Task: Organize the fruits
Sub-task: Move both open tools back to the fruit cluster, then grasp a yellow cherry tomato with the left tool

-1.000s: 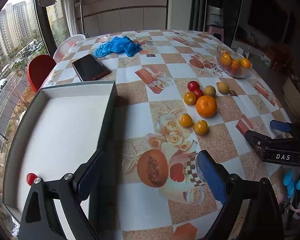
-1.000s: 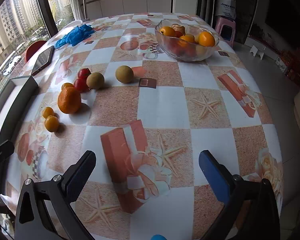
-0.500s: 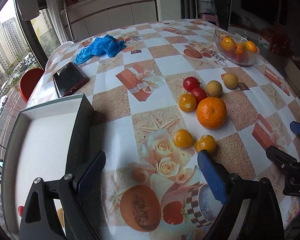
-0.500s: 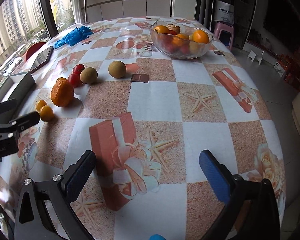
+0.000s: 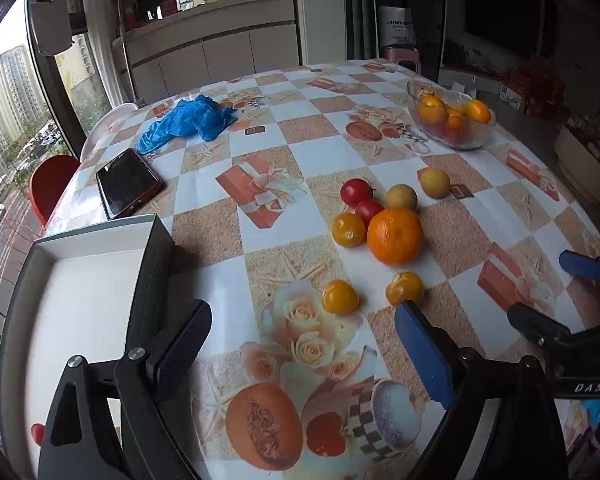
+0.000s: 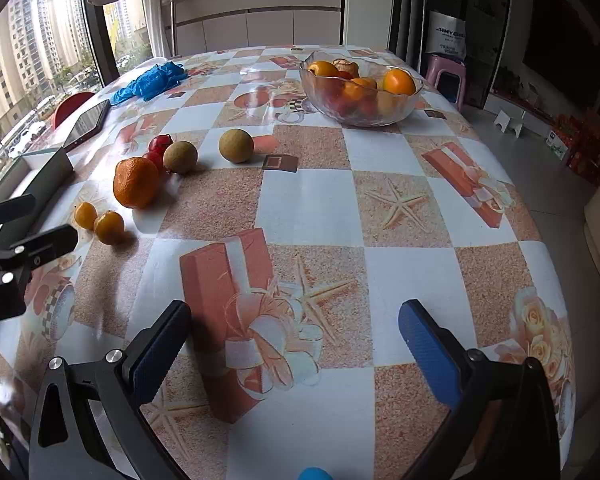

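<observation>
The left hand-held gripper [image 5: 300, 344] is held wide open and empty above the surface [image 5: 340, 160]; nothing lies between its fingers. The right hand-held gripper [image 6: 294, 332] is likewise spread wide and empty, low over a printed gift-box pattern, well apart from any fruit.

Just ahead of the left hand-held gripper, two small yellow-orange fruits are found: one [image 5: 340, 297] toward the left finger and one [image 5: 404, 288] just beside the tip of the right finger. Beyond them a large orange [image 5: 396, 235] is seen, close against another small orange fruit [image 5: 348, 229], two red tomatoes [image 5: 356, 192] and a brownish round fruit [image 5: 400, 197]. A second brownish fruit [image 5: 435, 183] is set apart. A grey tray [image 5: 156, 264] is placed at the left; a small red fruit [image 5: 37, 434] is partly visible in its near corner.

Hazards, as judged:

- All fruits are round and the surface is glossy. A fruit touched off-centre by one finger is likely to be rolled away.
- The fruit beside the right fingertip may be struck before the jaws are centred.
- The cluster is tightly packed; a neighbour may be displaced when the fingers are inserted.
- The tomatoes may be bruised by excessive closure.
- The tray wall may be clipped during transfer.
</observation>
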Tool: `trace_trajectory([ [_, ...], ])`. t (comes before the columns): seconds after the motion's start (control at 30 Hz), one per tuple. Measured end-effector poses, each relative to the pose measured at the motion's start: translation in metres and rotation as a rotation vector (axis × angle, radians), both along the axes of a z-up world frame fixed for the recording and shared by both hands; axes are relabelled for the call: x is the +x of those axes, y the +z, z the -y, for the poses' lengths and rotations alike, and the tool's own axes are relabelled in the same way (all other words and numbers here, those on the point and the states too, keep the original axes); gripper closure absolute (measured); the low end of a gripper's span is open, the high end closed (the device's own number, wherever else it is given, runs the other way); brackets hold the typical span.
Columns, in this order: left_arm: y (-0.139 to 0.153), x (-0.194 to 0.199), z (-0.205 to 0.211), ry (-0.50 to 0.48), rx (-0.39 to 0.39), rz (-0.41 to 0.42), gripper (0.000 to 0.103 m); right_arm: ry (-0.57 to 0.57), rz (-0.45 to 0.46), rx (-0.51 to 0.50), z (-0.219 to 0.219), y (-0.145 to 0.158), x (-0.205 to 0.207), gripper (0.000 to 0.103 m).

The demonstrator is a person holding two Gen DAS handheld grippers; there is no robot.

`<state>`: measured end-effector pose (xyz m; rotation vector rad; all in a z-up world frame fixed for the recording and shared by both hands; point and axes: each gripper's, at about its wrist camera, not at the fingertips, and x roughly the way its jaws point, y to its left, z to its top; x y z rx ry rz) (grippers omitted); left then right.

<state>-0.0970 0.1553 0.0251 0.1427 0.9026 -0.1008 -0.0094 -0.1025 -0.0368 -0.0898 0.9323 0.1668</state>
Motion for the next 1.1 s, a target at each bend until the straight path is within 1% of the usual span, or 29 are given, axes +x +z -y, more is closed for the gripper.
trace_trajectory([
  [0.13,-0.013,0.000,-0.003,-0.005,0.040,-0.037,0.009,0.000,0.003,0.001,0.000,0.000,0.000,0.000],
  [0.23,-0.015,0.009,0.000,0.002,0.007,-0.048,0.009,0.000,0.003,0.001,0.000,0.000,0.000,0.000],
  [0.3,-0.016,0.016,0.006,0.000,0.004,-0.048,0.009,0.000,0.003,0.001,0.000,0.000,0.000,0.000],
  [0.33,-0.016,0.019,0.009,0.002,0.002,-0.043,0.015,0.000,0.003,0.001,0.000,0.000,0.000,0.000],
  [0.37,-0.016,0.021,0.010,0.001,-0.013,-0.043,0.019,0.000,0.003,0.001,0.000,0.000,0.000,0.000],
  [0.43,-0.016,0.027,0.010,0.009,-0.054,-0.059,0.031,0.000,0.003,0.001,0.000,0.000,0.000,0.000],
  [0.47,-0.016,0.028,0.010,0.020,-0.060,-0.060,0.033,0.000,0.003,0.001,0.000,0.000,0.000,0.000],
  [0.53,-0.014,0.029,0.012,0.014,-0.074,-0.056,0.058,-0.001,0.003,0.001,0.000,0.000,0.000,0.000],
  [0.57,-0.014,0.029,0.014,0.006,-0.074,-0.058,0.063,0.000,0.003,0.001,0.000,0.000,0.000,0.000],
  [0.6,-0.013,0.029,0.015,-0.003,-0.075,-0.059,0.073,-0.001,0.004,0.001,0.000,0.000,0.000,0.000],
  [0.63,-0.013,0.028,0.017,-0.010,-0.075,-0.060,0.080,-0.001,0.004,0.001,0.000,0.000,0.000,0.000],
  [0.7,-0.013,0.025,0.016,-0.008,-0.078,-0.057,0.081,-0.002,0.004,0.001,0.000,0.000,0.000,0.000],
  [0.83,-0.013,0.010,0.005,0.003,-0.111,-0.051,0.081,-0.005,0.002,-0.004,-0.001,0.001,0.000,0.000],
  [0.93,-0.013,-0.007,-0.004,0.011,-0.100,-0.040,0.081,-0.022,-0.022,0.000,-0.006,0.003,0.001,0.000],
  [1.1,-0.014,-0.029,-0.018,0.031,-0.095,-0.032,0.081,0.091,-0.034,0.067,-0.049,0.005,0.005,0.000],
])
